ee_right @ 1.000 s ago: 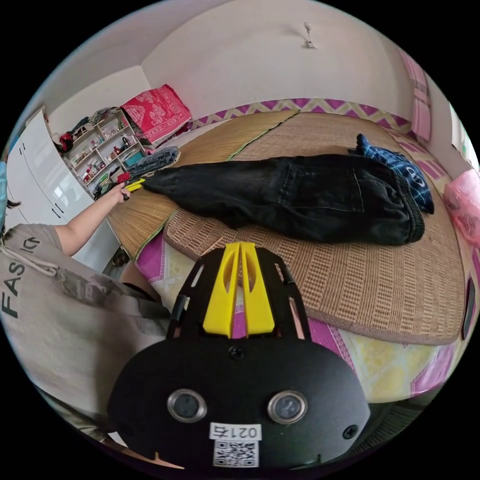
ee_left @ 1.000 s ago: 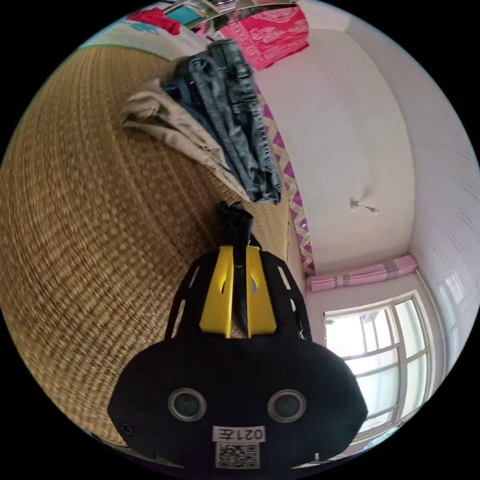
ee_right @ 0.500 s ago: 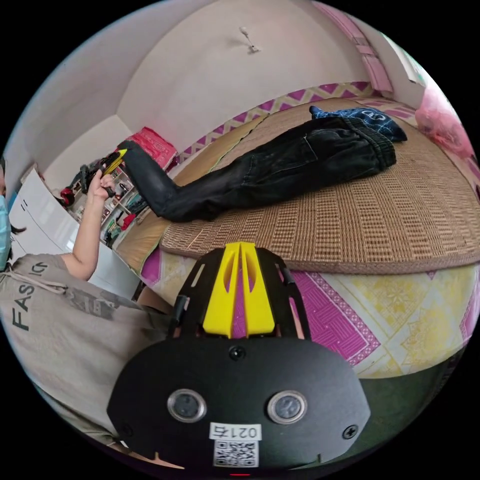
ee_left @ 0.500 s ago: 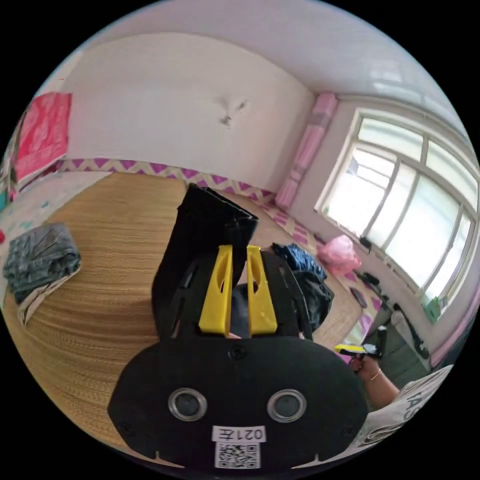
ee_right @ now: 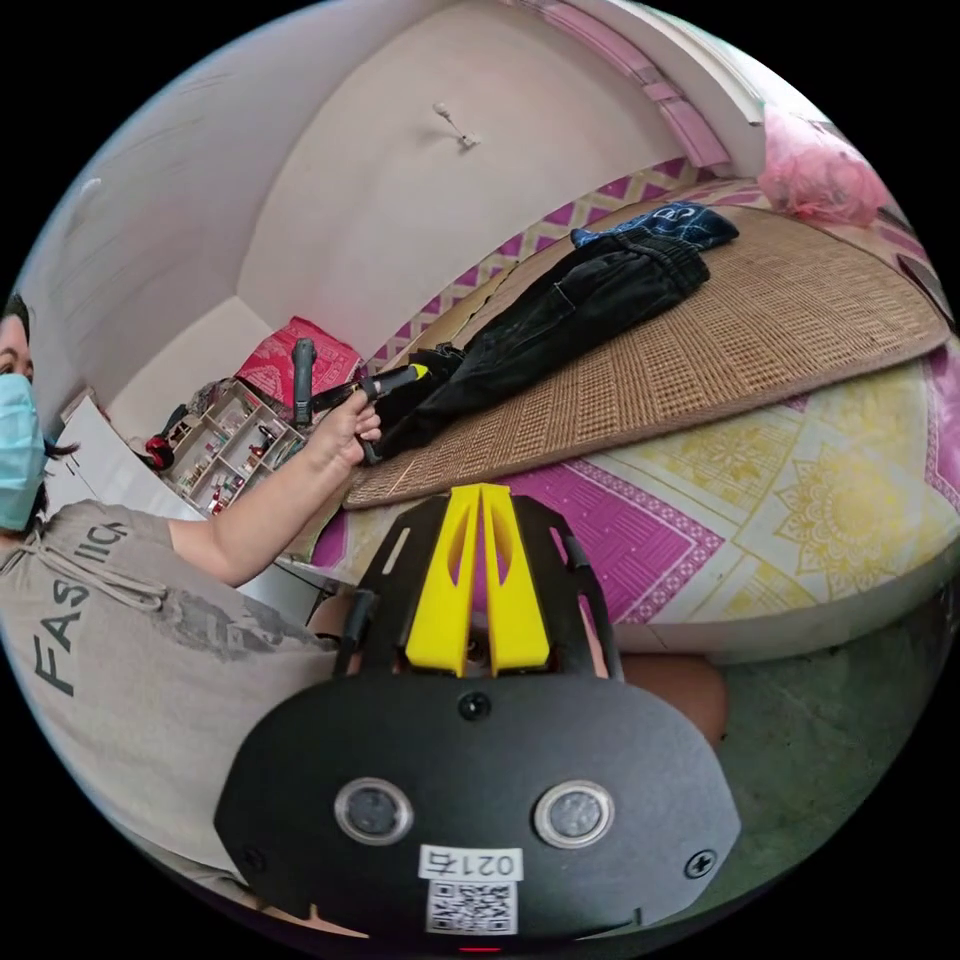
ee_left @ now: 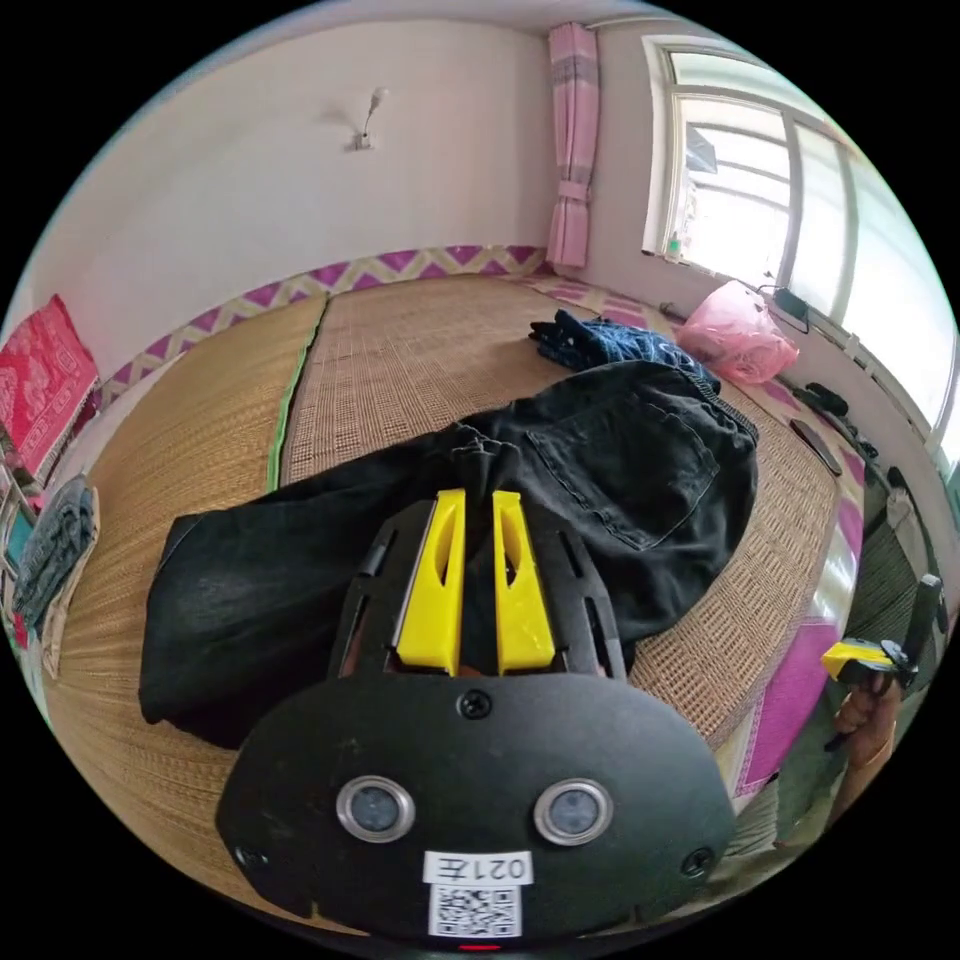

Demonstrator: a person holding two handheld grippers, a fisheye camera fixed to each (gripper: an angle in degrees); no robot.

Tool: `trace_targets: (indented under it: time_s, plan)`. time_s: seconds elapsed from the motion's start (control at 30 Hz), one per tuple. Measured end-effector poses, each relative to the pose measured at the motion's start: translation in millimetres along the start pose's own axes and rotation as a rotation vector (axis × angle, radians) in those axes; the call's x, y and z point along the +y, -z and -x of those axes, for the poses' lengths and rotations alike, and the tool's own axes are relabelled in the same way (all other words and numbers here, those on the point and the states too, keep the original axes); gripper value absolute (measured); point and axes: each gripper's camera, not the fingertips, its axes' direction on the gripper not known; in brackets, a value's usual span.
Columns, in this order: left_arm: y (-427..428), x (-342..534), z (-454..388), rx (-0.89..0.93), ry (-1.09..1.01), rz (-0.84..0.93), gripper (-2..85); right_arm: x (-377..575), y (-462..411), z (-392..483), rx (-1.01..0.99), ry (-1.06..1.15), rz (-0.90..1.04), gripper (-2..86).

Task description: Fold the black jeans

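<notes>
Centrally in the left gripper view, the black jeans (ee_left: 420,540) lie on a woven straw mat (ee_left: 400,350) that covers the bed (ee_right: 800,480). Bare mat extends on the far side toward the white wall (ee_left: 250,170) and on the left, where a green-edged seam meets a second, finer-woven mat (ee_left: 170,420). On the right the mat ends at a curved edge, beyond which a pink-and-yellow patterned sheet (ee_right: 700,520) shows.

The jeans are of soft, matt denim with a stitched back pocket. They are folded over on themselves, forming a broad, low bundle. Its long axis runs from the near left to the far right, with the ribbed waistband at the far-right end, touching a dark blue patterned garment (ee_left: 610,345). A pink plastic bag (ee_left: 735,335) sits further right, near the window (ee_left: 800,190).

The left tool (ee_left: 478,500) has its yellow jaws slightly apart, with dark denim gathered between them; whether both jaws press on the cloth cannot be told. In the right gripper view, the right tool (ee_right: 480,495) has its jaws pressed together on nothing, off the near edge of the bed. There, a hand (ee_right: 345,430) holds the left tool at the near-left end of the jeans.
</notes>
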Motion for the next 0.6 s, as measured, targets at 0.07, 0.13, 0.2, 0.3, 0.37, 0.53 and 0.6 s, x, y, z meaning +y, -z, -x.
trace_targets:
  time_s: [0.07, 0.13, 0.2, 0.3, 0.37, 0.53, 0.6]
  plan:
    - [-38.1, 0.4, -4.6, 0.069, -0.051, 0.185, 7.2, -2.5, 3.6, -5.8, -0.013, -0.002, -0.009, -0.5]
    - [-28.9, 1.4, -0.7, 0.107, -0.054, 0.124, 8.6, -8.5, 4.3, -9.1, -0.019, 0.008, -0.004, -0.4]
    - [-25.9, 1.7, 13.3, 0.228, -0.033, 0.114, 9.8, -20.8, 8.5, -10.4, -0.013, 0.031, -0.007, -0.1]
    - [-10.9, 10.8, 41.1, 0.379, -0.033, 0.026, 6.9, -45.9, 19.4, -17.9, 0.029, 0.014, -0.045, 1.5]
    - [7.5, 18.0, 54.8, 0.45, -0.066, -0.048, 4.7, -66.3, 25.5, -30.6, 0.081, -0.05, -0.093, 4.7]
    - [57.6, 40.0, 82.5, 0.419, -0.142, -0.139, 1.2, -125.8, 13.5, -94.4, 0.04, -0.334, -0.15, 11.7]
    - [73.9, 52.3, 100.3, 0.384, -0.148, -0.123, 1.1, -147.4, -2.9, -118.1, -0.004, -0.467, -0.174, 13.3]
